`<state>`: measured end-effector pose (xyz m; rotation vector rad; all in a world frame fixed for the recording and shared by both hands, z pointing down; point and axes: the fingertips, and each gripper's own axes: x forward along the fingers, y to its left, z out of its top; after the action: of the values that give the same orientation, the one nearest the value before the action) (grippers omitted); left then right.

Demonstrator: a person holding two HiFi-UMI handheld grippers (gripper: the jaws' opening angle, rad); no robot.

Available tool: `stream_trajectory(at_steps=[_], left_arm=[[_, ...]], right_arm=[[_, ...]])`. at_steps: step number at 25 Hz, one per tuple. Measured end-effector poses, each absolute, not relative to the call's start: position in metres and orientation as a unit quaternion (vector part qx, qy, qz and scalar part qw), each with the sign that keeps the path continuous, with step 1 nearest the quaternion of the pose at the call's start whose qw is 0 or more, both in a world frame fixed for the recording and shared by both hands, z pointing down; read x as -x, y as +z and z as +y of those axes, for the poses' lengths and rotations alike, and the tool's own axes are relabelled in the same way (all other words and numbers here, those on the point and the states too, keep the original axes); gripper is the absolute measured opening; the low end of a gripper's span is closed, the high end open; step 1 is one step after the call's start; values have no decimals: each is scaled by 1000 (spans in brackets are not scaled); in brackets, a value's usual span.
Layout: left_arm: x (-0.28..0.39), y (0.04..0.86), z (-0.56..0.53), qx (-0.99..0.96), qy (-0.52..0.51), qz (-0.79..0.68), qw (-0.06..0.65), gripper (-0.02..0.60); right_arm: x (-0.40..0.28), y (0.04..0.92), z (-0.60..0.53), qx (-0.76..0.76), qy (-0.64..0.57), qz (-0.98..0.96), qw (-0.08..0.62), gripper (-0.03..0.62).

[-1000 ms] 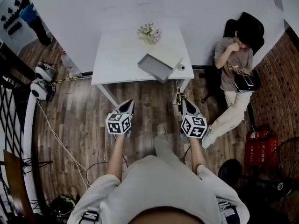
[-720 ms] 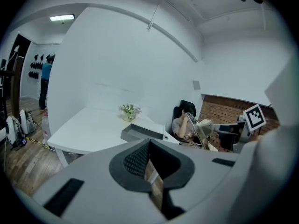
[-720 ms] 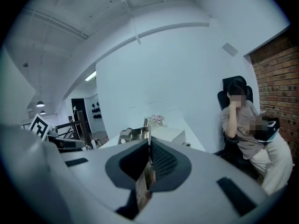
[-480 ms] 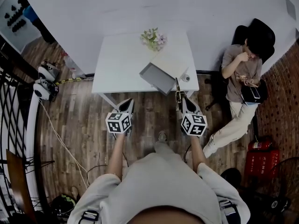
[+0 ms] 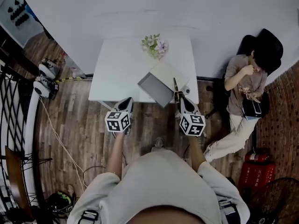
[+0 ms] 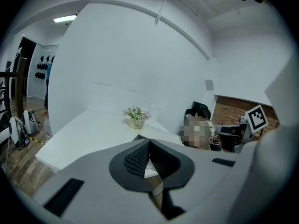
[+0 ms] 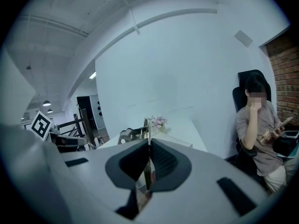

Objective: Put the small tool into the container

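Since the earlier frames, both grippers have closed in on the counter (image 5: 117,64), which sat well ahead of them before.

Head view: the left gripper (image 5: 126,101) is at the counter's near edge. The right gripper (image 5: 183,101) is at the near right corner. The small tool (image 5: 176,87) sticks up from it, just beside the open grey container (image 5: 154,88). A flower pot (image 5: 154,45) stands at the far edge. A seated person (image 5: 245,78) is off to the right.

Left gripper view: the left gripper (image 6: 149,143) is clenched, pads meeting, nothing between them. The counter (image 6: 84,134) and flower pot (image 6: 135,118) lie ahead.

Right gripper view: the right gripper (image 7: 149,143) is clamped on the small tool (image 7: 145,125), whose thin end rises past the pads. The tool is not yet in the container.
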<state>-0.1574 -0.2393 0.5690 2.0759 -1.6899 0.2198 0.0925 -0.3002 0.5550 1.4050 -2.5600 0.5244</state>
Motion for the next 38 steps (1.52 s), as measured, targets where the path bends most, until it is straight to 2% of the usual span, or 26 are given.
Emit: stream_trajectory(at_steps=[15, 38], left_arm=[[153, 580, -323, -739, 91, -624, 238, 9], [161, 591, -357, -766, 117, -585, 240, 9]], right_arm=[[-78, 567, -386, -439, 188, -874, 92, 6], [-70, 586, -400, -472, 204, -852, 96, 6]])
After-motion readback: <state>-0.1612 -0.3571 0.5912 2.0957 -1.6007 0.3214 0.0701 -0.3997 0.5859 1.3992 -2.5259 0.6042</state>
